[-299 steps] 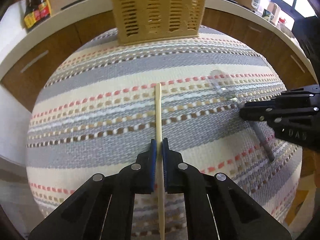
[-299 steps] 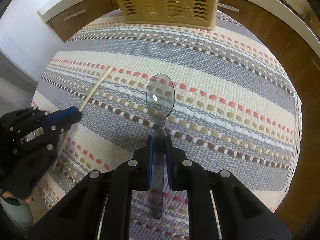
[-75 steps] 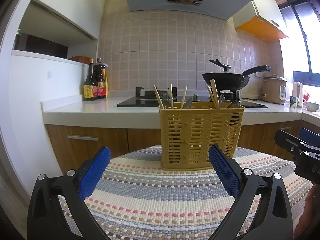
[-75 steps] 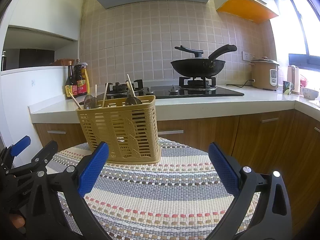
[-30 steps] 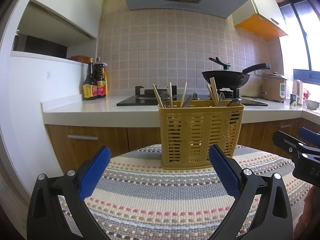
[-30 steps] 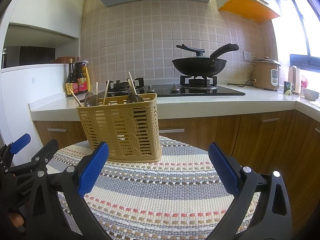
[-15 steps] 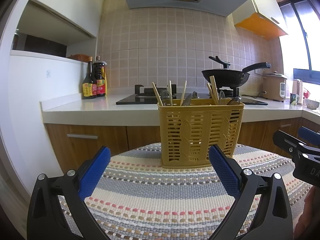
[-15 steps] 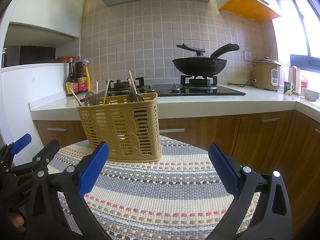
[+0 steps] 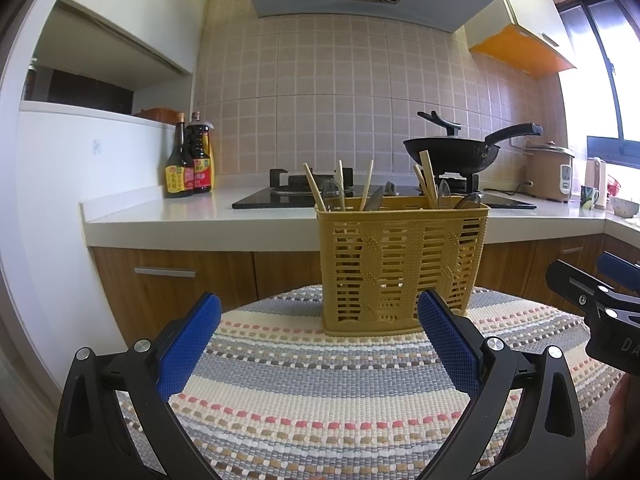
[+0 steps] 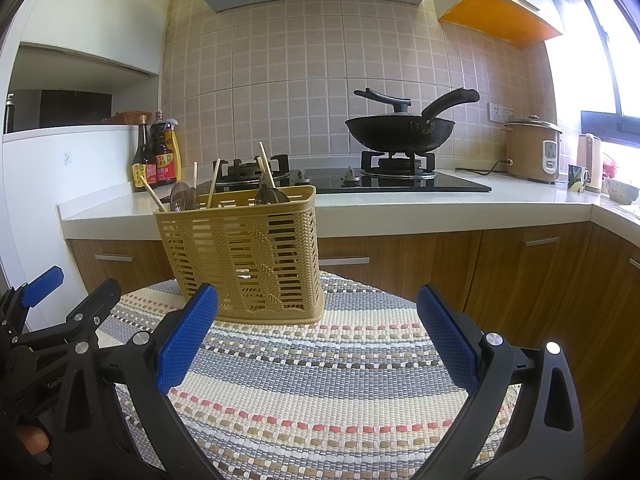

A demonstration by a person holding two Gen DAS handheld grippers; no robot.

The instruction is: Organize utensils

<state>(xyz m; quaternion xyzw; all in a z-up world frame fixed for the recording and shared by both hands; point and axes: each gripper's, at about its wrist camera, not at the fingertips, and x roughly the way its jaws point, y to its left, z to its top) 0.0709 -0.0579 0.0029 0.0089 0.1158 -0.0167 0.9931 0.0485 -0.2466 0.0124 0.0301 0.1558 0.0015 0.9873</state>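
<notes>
At the bottom of my left view the left gripper [image 9: 318,344] gapes wide and empty; the right gripper [image 10: 316,340] does likewise. Both hover over the striped woven mat [image 10: 320,380]. Beyond, the tall yellow slotted plastic basket [image 9: 402,264] stands upright at frame centre, dead ahead of my left gripper, upper left for my right. It holds wooden chopsticks [image 9: 314,192] and clear plastic spoons [image 10: 180,196].

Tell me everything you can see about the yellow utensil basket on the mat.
The yellow basket is rectangular, apparently plastic, with slotted walls and braided woven-look bands. It stands upright on the striped woven mat, before the kitchen counter. Wooden chopsticks and clear spoons poke above its rim. Neither pair of tongs touches it.
</notes>
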